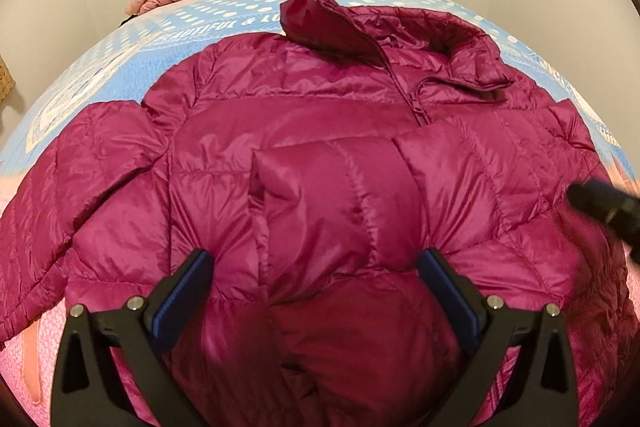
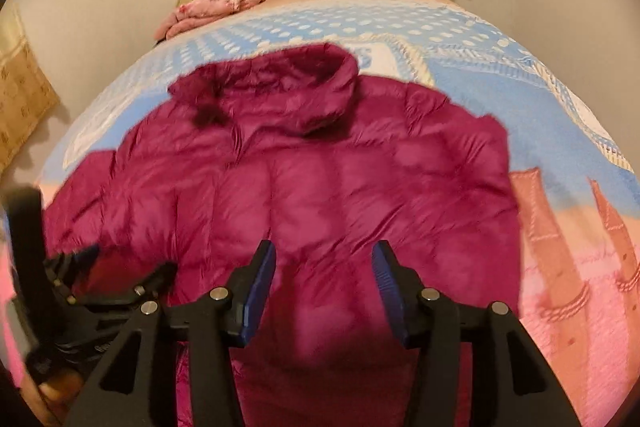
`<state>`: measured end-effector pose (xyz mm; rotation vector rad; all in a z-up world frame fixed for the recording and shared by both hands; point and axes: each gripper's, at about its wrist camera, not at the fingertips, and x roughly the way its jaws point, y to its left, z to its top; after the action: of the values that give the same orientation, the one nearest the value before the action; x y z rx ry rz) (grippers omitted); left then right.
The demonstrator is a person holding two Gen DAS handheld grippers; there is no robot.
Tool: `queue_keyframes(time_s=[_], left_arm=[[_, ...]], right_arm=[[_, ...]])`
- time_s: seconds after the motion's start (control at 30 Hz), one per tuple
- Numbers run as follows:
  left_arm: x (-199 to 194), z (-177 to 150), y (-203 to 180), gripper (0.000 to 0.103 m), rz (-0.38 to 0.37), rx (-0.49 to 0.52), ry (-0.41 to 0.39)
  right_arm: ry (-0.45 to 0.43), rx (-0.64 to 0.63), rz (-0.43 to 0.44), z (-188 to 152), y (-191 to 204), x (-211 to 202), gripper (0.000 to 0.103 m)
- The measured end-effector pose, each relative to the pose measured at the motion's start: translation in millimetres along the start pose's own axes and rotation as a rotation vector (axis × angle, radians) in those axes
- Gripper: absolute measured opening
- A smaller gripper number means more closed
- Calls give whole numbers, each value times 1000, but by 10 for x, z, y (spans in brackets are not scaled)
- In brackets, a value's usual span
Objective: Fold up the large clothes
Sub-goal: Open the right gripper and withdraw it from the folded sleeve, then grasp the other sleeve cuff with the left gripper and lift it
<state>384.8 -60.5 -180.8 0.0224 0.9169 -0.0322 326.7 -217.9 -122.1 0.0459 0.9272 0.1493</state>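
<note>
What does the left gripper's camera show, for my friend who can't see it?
A shiny magenta quilted puffer jacket lies spread on a blue dotted bedspread, one sleeve folded across its front. The open left gripper hovers over its hem.

Right gripper [image 2: 324, 263] hovering over the jacket [image 2: 304, 179]
Its blue pads [image 2: 260, 291] are standing apart, nothing pinched, while the left gripper [image 2: 80, 267] is sitting at the jacket's left edge.

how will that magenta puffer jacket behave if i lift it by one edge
The puffer jacket will probably flop and unfold, since its sleeve already lies limp. Its shiny shell looks slippery, so pads may slide. The puffy quilting suggests it is light for its bulk.
</note>
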Motion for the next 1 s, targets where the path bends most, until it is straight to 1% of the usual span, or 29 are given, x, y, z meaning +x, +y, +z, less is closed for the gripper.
queue_keyframes(time_s=[0.07, 0.27, 0.37, 0.4, 0.43, 0.47, 0.53, 0.6, 0.63, 0.73, 0.83, 0.93, 0.97, 1.0], left_arm=[[-1, -1, 1, 103, -1, -1, 0], [0, -2, -1, 103, -4, -3, 1], [-1, 0, 2, 103, -6, -6, 1], [-2, 0, 5, 103, -7, -6, 1], [-2, 0, 0, 103, -7, -7, 1], [-2, 1, -3, 103, -7, -7, 1], [-4, 1, 2, 103, -8, -7, 1], [-5, 1, 5, 103, -9, -9, 0], [-2, 1, 16, 103, -8, -13, 2], [-9, 2, 14, 103, -16, -18, -2], [-49, -2, 87, 103, -44, -48, -18], [-176, -23, 259, 103, -81, -97, -14], [-301, -60, 363, 103, -96, -113, -26], [-413, -96, 438, 103, -81, -112, -47]], right_arm=[[27, 11, 13, -97, 14, 108, 52], [14, -6, -8, -221, 15, 197, 52], [27, -29, -52, -198, 107, 154, 52], [17, -15, -38, -176, 133, 103, 52], [-5, 4, 6, -164, 163, 31, 52], [-17, 6, 27, -162, 204, -4, 52], [-13, -37, 28, -183, 356, 2, 52], [2, -54, 27, -222, 431, 94, 52], [8, -44, 27, -253, 423, 149, 52], [-8, -21, 44, -299, 372, 183, 52], [-17, -13, 61, -312, 339, 195, 52], [-30, 2, 84, -338, 295, 203, 52], [-32, 0, 83, -342, 300, 200, 52], [-34, -3, 82, -349, 314, 199, 53]])
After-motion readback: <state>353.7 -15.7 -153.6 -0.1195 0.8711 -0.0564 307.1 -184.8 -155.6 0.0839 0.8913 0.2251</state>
